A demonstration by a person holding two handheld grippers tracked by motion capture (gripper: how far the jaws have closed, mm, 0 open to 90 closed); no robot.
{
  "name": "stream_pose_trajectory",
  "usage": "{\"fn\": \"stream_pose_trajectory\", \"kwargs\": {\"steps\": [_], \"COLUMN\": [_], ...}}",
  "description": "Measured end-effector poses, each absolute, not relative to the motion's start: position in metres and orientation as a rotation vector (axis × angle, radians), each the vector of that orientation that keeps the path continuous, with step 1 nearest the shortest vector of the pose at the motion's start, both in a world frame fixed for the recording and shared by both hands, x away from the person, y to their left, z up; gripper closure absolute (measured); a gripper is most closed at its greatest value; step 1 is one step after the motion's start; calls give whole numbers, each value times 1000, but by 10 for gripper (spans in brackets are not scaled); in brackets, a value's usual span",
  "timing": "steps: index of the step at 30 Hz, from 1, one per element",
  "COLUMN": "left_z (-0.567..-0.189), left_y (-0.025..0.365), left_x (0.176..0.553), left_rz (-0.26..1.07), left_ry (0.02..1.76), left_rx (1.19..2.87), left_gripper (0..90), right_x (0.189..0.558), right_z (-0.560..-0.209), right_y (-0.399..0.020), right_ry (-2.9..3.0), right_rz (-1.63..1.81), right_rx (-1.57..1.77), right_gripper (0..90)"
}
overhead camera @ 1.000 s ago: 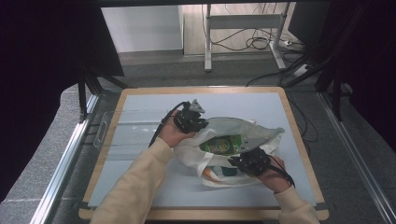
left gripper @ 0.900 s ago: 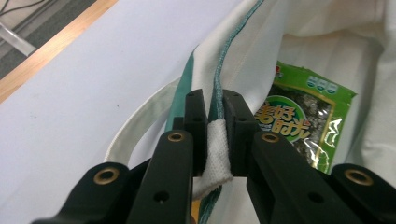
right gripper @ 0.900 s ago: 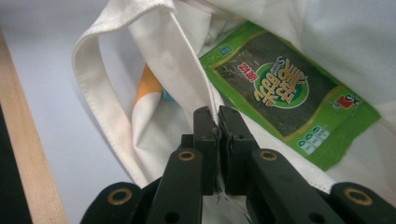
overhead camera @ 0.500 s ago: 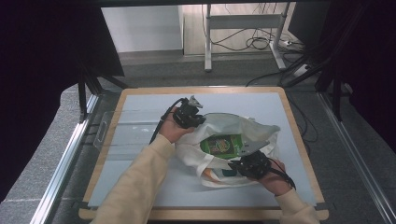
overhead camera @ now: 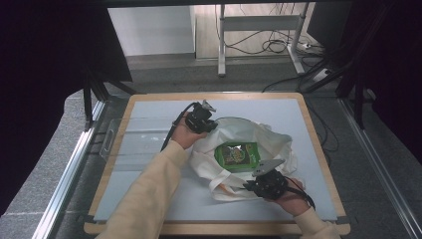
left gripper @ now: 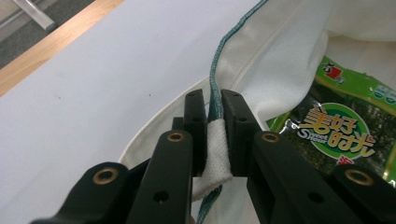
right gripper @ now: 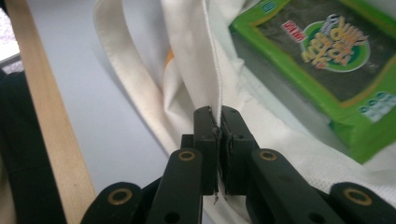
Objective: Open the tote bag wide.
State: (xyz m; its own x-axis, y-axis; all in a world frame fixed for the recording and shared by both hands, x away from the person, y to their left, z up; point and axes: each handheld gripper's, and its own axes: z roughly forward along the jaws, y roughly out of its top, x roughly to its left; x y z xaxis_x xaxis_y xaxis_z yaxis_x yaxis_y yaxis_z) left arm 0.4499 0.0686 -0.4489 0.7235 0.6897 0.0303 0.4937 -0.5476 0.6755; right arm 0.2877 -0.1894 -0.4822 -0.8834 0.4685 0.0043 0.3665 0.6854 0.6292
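White cloth drawstring bag [overhead camera: 249,149] lying mid-way on the pale blue surface [overhead camera: 149,149], mouth spread, with a green foil snack packet [overhead camera: 238,154] inside. Left claw [left gripper: 214,109] clamped on the rim by the teal drawstring [left gripper: 219,60]; right claw [right gripper: 218,122] pinched tight on the near rim seam. Best done by keeping both grips firm, pulling apart evenly and level, avoiding tugs that tip out the packet.

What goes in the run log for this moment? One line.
left gripper: shut on bag rim | right gripper: shut on bag rim | cloth bag: held open | green packet: inside
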Motion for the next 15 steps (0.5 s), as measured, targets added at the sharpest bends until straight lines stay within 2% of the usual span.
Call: {"fn": "stream_pose_trajectory", "kwargs": {"steps": [15], "left_z": [-455], "left_y": [70], "left_x": [459], "left_rz": [365], "left_ry": [935], "left_rx": [2260], "left_gripper": [816], "right_x": [285], "right_z": [-491], "right_y": [-190], "right_ry": [2771], "right_rz": [967], "right_rx": [676], "right_gripper": [844]}}
